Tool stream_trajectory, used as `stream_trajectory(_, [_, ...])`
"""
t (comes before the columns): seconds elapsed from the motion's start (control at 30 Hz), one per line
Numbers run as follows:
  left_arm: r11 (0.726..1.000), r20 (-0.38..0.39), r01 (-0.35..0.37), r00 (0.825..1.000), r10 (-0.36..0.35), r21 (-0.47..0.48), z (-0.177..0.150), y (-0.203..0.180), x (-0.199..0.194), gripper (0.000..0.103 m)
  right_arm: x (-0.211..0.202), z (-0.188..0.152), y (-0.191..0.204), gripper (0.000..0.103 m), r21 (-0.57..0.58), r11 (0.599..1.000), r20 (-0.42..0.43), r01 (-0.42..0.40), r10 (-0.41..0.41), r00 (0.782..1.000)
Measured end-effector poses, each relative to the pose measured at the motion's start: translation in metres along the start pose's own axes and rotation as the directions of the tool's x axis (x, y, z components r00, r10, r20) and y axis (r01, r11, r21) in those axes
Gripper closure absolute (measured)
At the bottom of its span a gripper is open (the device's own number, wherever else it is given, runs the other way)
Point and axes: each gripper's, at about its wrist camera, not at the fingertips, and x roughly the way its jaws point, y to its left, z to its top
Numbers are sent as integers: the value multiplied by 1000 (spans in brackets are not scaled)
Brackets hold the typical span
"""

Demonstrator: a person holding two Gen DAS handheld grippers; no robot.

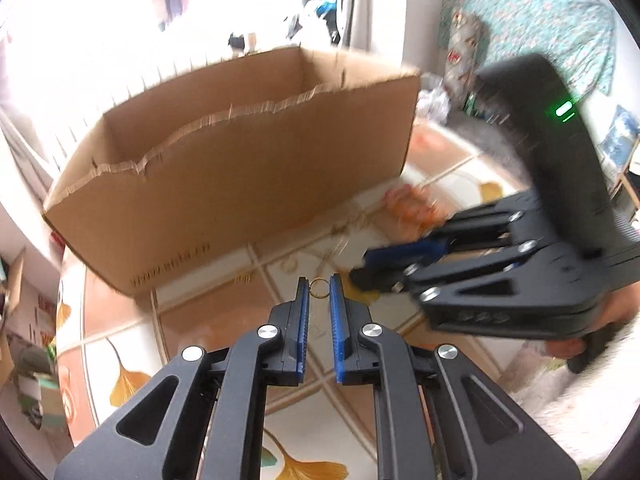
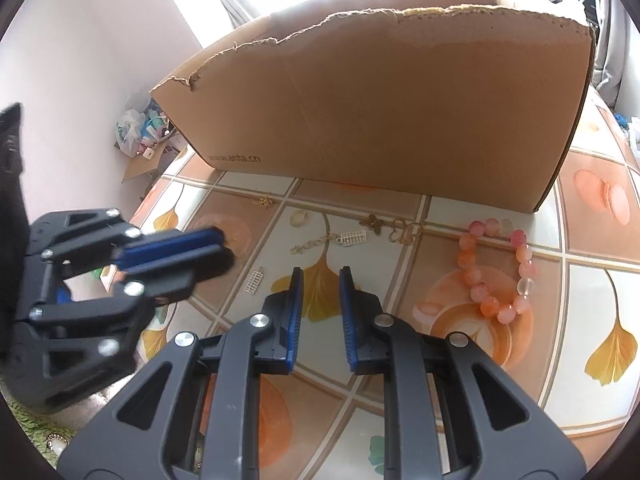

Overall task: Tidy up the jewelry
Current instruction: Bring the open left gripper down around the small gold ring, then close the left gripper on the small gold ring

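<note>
A: Gold ring (image 1: 319, 289), thin, pinched at the tips of the left gripper (image 1: 319, 286), whose fingers (image 1: 302, 312) have closed on its two sides; its loop faces the lens.

B: Destination?

A: Cardboard box (image 1: 248, 184), open-topped, just beyond and above the fingertips, so the ring is probably lifted over the torn near wall. The right gripper (image 2: 321, 280), narrowly parted, holds nothing.

B: Remainder?

A: Bead bracelet (image 2: 496, 268), butterfly charm (image 2: 371, 222) and chain (image 2: 314, 243) lie on the tiled-pattern tabletop (image 2: 580, 248) before the box.

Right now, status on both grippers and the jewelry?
Left gripper shut on small gold ring. Right gripper empty. Bead bracelet, charms still on table. Cardboard box ahead, open.
</note>
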Motion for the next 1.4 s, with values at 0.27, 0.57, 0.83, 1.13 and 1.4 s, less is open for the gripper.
stream_trajectory(0.27, [998,-49,-27,999,24,-58,-10,12,5,92,-2,6,5,86,-14,999,18,37,-37,999])
stream_trajectory(0.57, [982,-76,-73,995,61,-172,-24,42,6,92,26,30,29,86,-146,985,15,89,-88,996])
stream_trajectory(0.83, [978,-65,-70,996,58,-196,-28,49,5,92,46,37,43,86,-233,963,5,134,-136,991])
stream_trajectory(1.13, [978,-48,-42,998,33,-204,-35,56,0,92,47,36,45,86,-254,956,-3,147,-153,988])
stream_trajectory(1.4, [978,-59,-46,998,35,-204,-36,56,2,92,57,36,58,86,-296,942,-4,155,-164,986])
